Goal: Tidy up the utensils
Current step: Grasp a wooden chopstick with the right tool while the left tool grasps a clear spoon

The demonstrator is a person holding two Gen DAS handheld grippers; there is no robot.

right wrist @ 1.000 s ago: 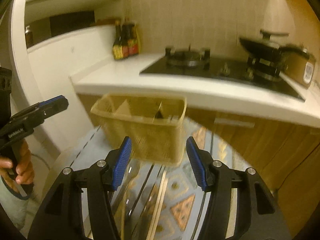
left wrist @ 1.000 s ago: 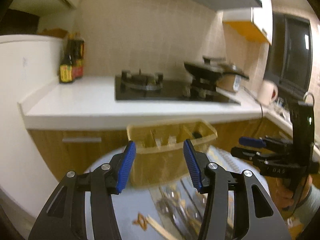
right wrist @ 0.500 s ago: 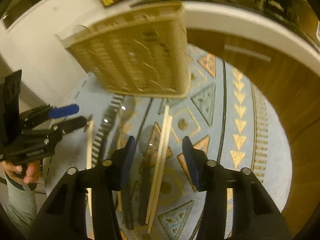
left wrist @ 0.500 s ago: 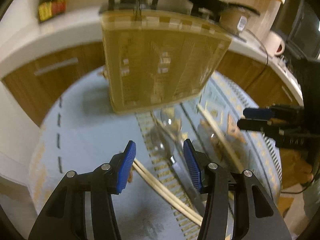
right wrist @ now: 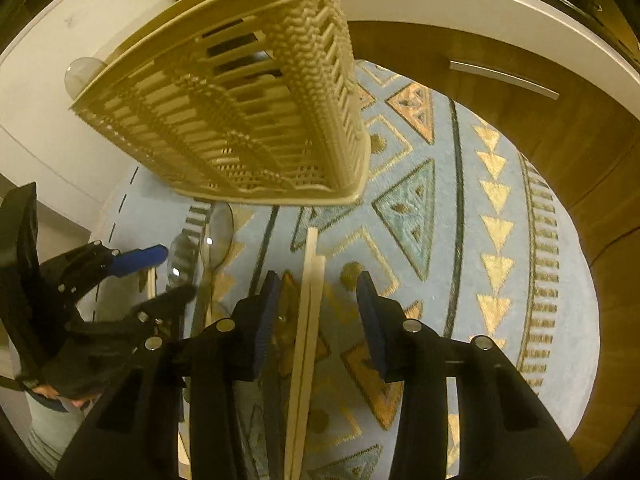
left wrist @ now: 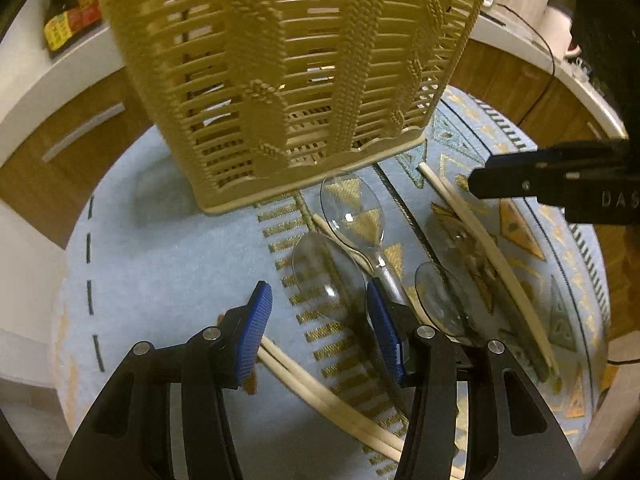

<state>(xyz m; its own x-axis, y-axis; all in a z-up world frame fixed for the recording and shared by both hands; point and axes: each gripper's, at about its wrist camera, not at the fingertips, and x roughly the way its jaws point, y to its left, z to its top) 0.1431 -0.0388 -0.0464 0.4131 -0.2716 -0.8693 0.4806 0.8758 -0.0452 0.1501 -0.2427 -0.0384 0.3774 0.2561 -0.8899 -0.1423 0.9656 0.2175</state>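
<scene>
Both grippers point steeply down at the round pale-blue patterned mat (right wrist: 500,320), where the utensils lie just before the tan slatted plastic basket (left wrist: 288,80). The right gripper (right wrist: 316,312) is closing its jaws astride a pair of pale wooden chopsticks (right wrist: 308,320), not yet pressing them. The left gripper (left wrist: 316,320), fingers apart, straddles a clear plastic spoon (left wrist: 328,276), seemingly lining up a pick.

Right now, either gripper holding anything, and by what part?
Nothing held. Right gripper is closing around the chopsticks, pads not touching. Left gripper open over a clear spoon.
</scene>
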